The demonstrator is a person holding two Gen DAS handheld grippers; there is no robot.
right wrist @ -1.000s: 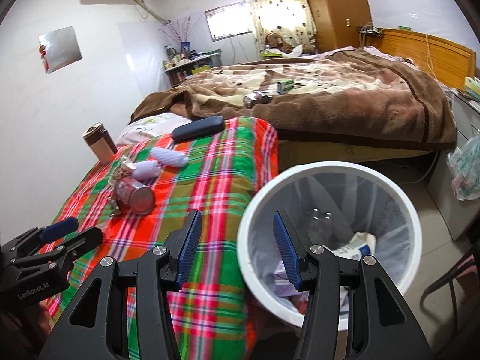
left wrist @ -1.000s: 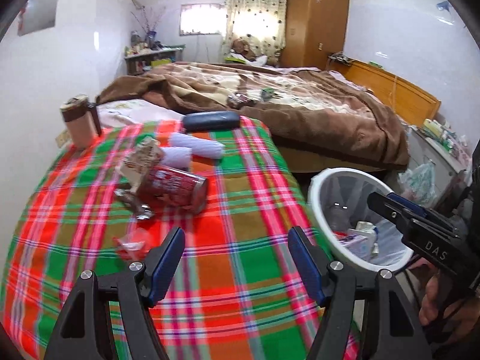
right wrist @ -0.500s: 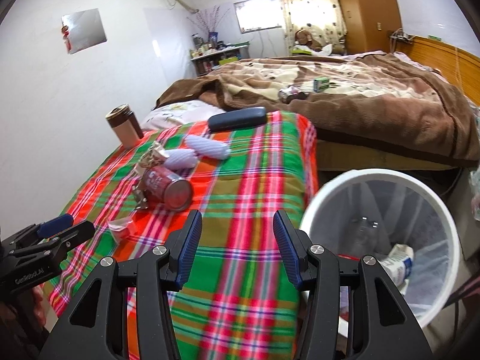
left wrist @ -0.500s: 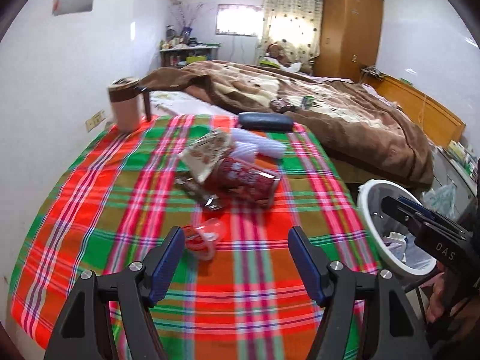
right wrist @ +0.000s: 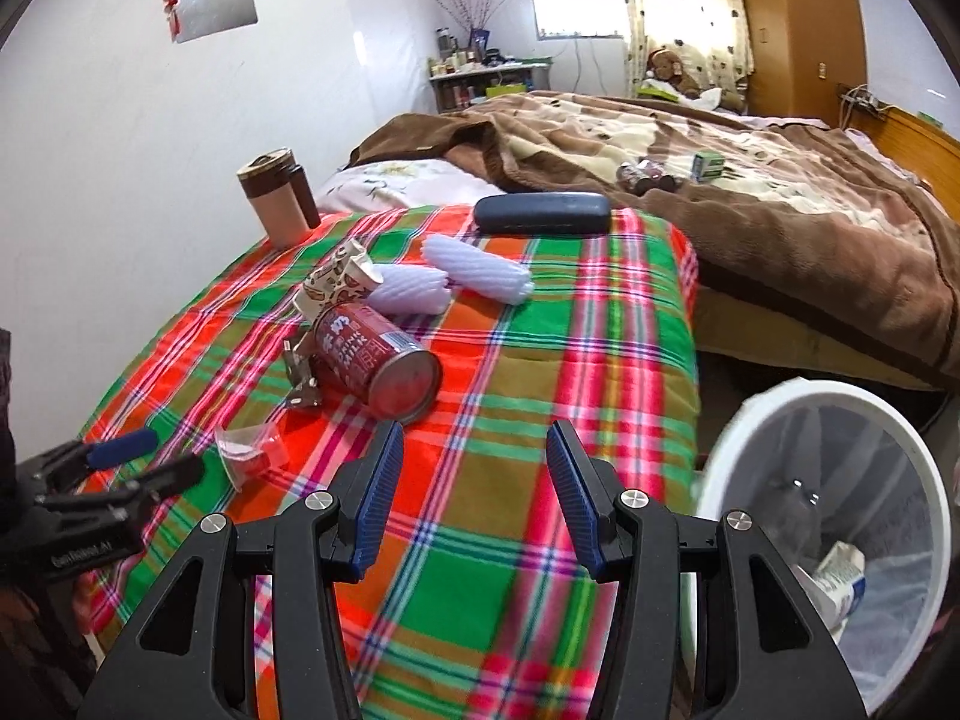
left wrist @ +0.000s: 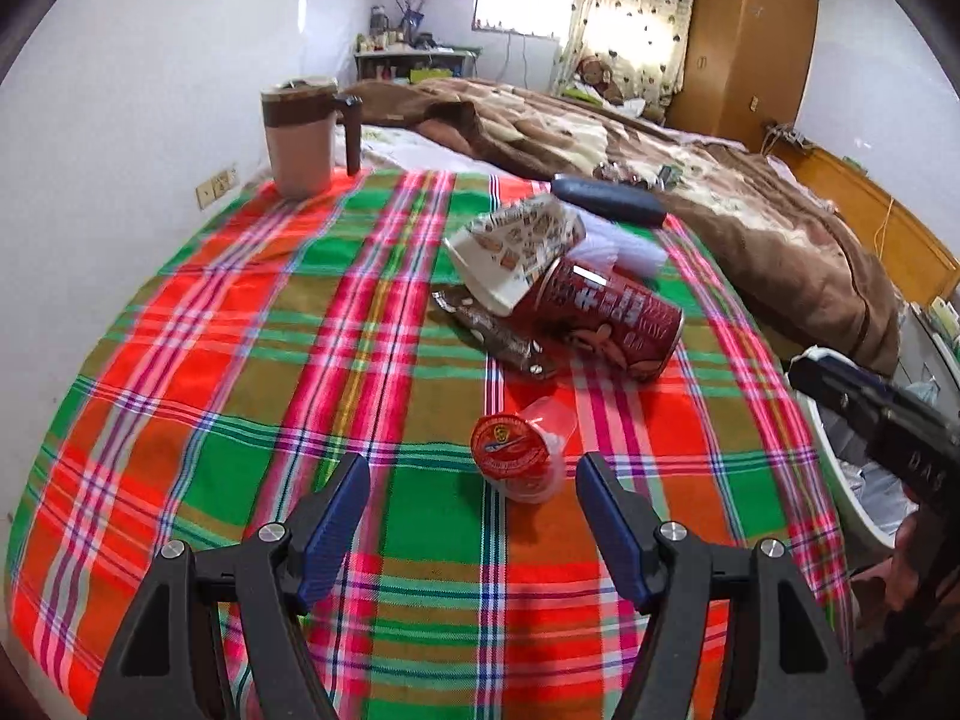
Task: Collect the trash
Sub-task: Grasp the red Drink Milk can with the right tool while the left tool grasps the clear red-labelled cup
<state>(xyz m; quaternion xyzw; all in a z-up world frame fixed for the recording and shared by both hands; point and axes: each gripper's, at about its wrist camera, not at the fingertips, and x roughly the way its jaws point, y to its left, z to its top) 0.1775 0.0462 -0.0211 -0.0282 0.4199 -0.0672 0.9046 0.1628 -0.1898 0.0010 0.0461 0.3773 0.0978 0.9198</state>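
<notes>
Trash on the plaid cloth, bin at lower right

A small clear plastic cup with red foil lid (left wrist: 521, 461) lies tipped at centre; above it a red metal can (left wrist: 606, 315) lies on its side beside a crumpled patterned paper cup (left wrist: 519, 252) and a dark foil wrapper (left wrist: 489, 333); the white mesh wastebasket (right wrist: 774, 420) holds litter.

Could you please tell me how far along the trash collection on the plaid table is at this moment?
Done: the white bin already holds some packaging. In hand: nothing; the left gripper has its jaws open, lined up on the small red-lidded cup, and the right gripper is open and empty. Left: that cup, the red can, the crushed paper cup, the dark wrapper and two foam sleeves.
</notes>
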